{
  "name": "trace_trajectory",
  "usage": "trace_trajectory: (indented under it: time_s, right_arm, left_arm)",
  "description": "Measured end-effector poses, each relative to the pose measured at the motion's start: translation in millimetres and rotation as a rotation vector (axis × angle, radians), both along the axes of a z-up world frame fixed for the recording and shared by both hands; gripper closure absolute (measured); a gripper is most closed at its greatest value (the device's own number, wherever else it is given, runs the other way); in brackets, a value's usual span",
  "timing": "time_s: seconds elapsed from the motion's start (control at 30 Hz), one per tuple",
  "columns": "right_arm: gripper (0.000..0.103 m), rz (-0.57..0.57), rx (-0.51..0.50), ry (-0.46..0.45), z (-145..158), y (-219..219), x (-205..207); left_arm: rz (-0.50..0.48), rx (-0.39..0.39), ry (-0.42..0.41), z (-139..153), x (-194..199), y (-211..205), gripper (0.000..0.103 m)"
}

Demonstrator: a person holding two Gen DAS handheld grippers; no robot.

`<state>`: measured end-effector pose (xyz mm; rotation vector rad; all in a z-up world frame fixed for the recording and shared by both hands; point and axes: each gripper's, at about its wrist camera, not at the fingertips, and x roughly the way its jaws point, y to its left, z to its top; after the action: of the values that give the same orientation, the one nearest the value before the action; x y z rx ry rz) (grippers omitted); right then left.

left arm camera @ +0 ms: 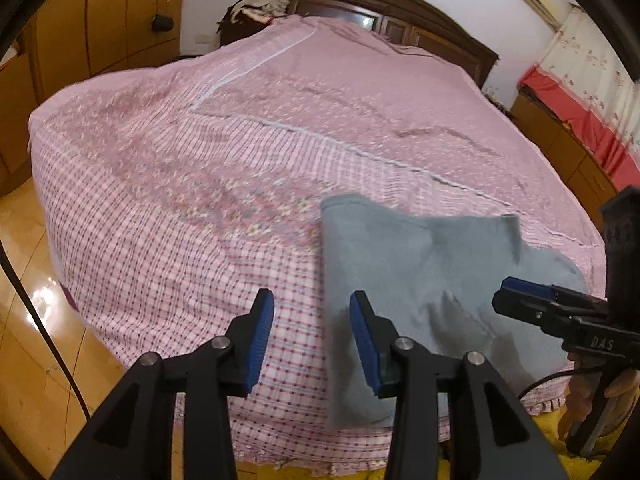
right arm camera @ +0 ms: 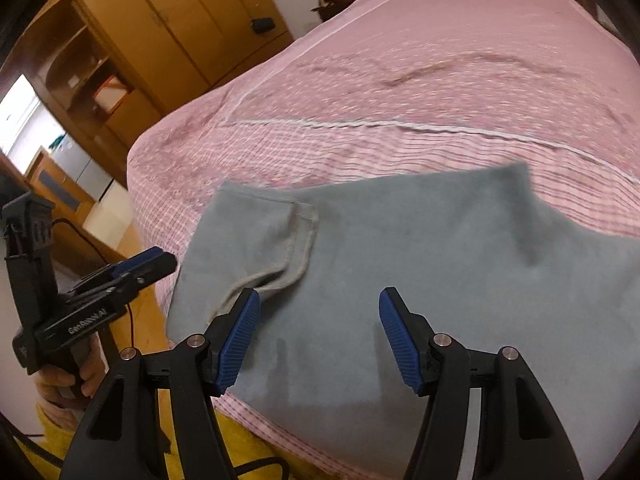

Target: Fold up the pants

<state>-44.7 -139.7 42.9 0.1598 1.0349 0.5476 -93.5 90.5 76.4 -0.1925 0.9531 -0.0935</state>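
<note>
Pink checked bedspread [left arm camera: 168, 208] carries my folded grey fabric pants [right arm camera: 400, 248]; my left gripper [left arm camera: 312, 336] and right gripper [right arm camera: 320, 332] both hang spread, empty.

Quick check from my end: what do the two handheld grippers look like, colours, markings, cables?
Both are black plastic with ribbed blue pads and silver pivot pins. The left gripper has white lettering on its body and a thin red wire by its handle. The right gripper has white "DAS" lettering and a black cable.
</note>
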Motion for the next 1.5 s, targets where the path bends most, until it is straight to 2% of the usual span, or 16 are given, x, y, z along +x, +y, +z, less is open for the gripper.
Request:
trace_trajectory:
  time_s: [0.17, 0.4, 0.63, 0.7, 0.77, 0.87, 0.93, 1.5]
  right_arm:
    - [0.039, 0.058, -0.008, 0.019, -2.1, 24.1, 8.0]
    - [0.039, 0.085, 0.048, 0.152, -20.0, 43.9, 26.8]
    - [0.04, 0.114, 0.003, 0.165, -30.7, 67.1, 26.0]
    - [0.046, 0.111, -0.003, 0.153, -30.2, 69.7, 25.7]
    - [0.064, 0.103, 0.001, 0.15, -30.1, 73.1, 27.4]
    - [0.085, 0.089, 0.018, 0.146, -27.0, 72.1, 29.1]
    - [0.091, 0.084, 0.024, 0.129, -23.1, 69.3, 28.0]
    - [0.094, 0.073, 0.118, -0.009, 24.4, 33.6, 7.5]
  left_arm:
    - [0.007, -0.018, 0.012, -10.2, -1.3, 5.3, 0.062]
    - [0.033, -0.029, 0.011, -16.4, -2.3, 14.0, 0.061]
    - [0.125, -0.004, 0.007, -22.0, -4.9, 42.3, 0.061]
    - [0.141, -0.012, 0.008, -24.3, -5.7, 53.1, 0.061]
    - [0.152, -0.017, 0.018, -27.1, -5.8, 62.6, 0.061]
    - [0.153, -0.033, 0.02, -29.3, -6.8, 68.9, 0.061]
    - [0.141, -0.039, 0.016, -29.2, -7.3, 67.4, 0.061]
    - [0.017, -0.04, -0.002, -13.9, -2.0, 21.3, 0.061]
